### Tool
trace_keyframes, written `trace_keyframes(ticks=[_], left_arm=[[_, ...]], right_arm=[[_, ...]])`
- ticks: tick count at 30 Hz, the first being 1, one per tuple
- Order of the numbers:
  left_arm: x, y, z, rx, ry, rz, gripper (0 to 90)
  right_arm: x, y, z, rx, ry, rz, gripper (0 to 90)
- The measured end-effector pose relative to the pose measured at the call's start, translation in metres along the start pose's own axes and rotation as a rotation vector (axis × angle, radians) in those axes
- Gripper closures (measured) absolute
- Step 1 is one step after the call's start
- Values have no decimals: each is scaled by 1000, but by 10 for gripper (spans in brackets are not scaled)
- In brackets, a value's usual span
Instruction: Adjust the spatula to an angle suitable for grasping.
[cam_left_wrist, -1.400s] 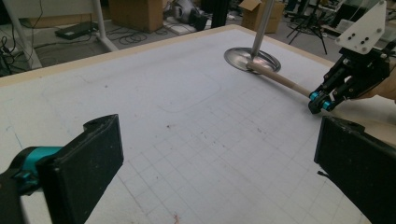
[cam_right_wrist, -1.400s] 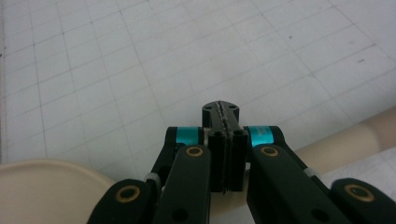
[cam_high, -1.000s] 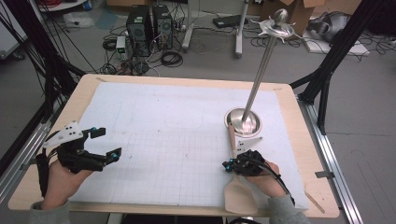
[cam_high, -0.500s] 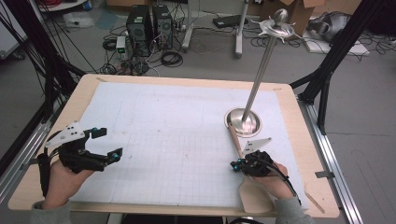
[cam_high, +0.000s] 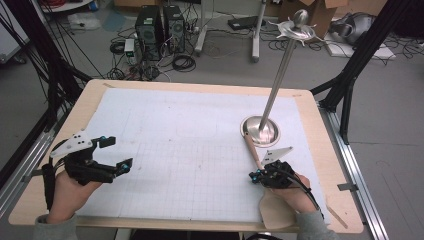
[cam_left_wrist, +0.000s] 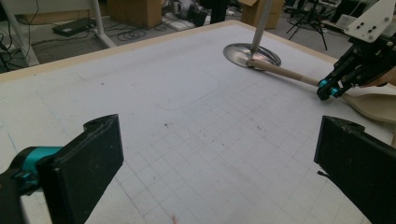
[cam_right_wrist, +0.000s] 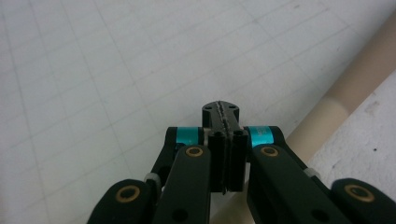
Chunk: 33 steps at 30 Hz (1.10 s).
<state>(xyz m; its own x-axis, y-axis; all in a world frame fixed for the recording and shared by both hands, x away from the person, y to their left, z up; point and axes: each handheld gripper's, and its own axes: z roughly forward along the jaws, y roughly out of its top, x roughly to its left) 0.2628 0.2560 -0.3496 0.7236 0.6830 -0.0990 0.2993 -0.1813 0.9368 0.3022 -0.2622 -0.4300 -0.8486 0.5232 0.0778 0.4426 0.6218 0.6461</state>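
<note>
A wooden spatula (cam_high: 254, 151) lies on the white grid mat, its handle tip against the round base of a tall metal stand (cam_high: 260, 131). Its wide blade (cam_high: 276, 216) lies under the person's right hand. My right gripper (cam_high: 256, 176) rests just left of the handle, its jaws pressed together with nothing between them. In the right gripper view the shut right gripper (cam_right_wrist: 221, 112) hovers over the mat, with the spatula handle (cam_right_wrist: 348, 95) beside it. My left gripper (cam_high: 114, 154) is held at the left of the mat, open and empty. The left gripper (cam_left_wrist: 219, 158) looks across at the spatula handle (cam_left_wrist: 286, 73).
The stand's pole (cam_high: 281, 67) rises high over the table's far right and ends in a spiked cap (cam_high: 298, 26). The wooden table edge (cam_high: 330, 150) frames the mat. Computer cases and cables (cam_high: 157, 27) sit on the floor beyond.
The right gripper has shifted slightly to the right beside the spatula handle and stays shut. The left gripper has hardly moved and stays open.
</note>
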Motion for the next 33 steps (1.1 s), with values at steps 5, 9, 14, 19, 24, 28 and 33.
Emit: trace_keyframes(ticks=[5, 9, 14, 19, 24, 28, 33], left_arm=[[-3, 2, 1, -3, -9, 5, 17], [-1, 0, 2, 7, -5, -2, 17], [0, -1, 3, 7, -6, -1, 17], [0, -2, 3, 12, -5, -7, 17], [0, -2, 3, 11, -5, -5, 17], [1, -3, 3, 16, -4, -7, 17], [0, -3, 3, 16, -3, -8, 17]], right_arm=[[-7, 6, -15, -67, -18, 29, 900], [-12, 12, -25, -103, -48, 42, 900], [-23, 15, -24, -111, -82, 58, 900], [-33, 15, -20, -118, -89, 78, 900], [-41, 14, -16, -126, -94, 94, 900], [-48, 13, -13, -119, -103, 117, 900], [-55, 11, -8, -104, -116, 137, 900]])
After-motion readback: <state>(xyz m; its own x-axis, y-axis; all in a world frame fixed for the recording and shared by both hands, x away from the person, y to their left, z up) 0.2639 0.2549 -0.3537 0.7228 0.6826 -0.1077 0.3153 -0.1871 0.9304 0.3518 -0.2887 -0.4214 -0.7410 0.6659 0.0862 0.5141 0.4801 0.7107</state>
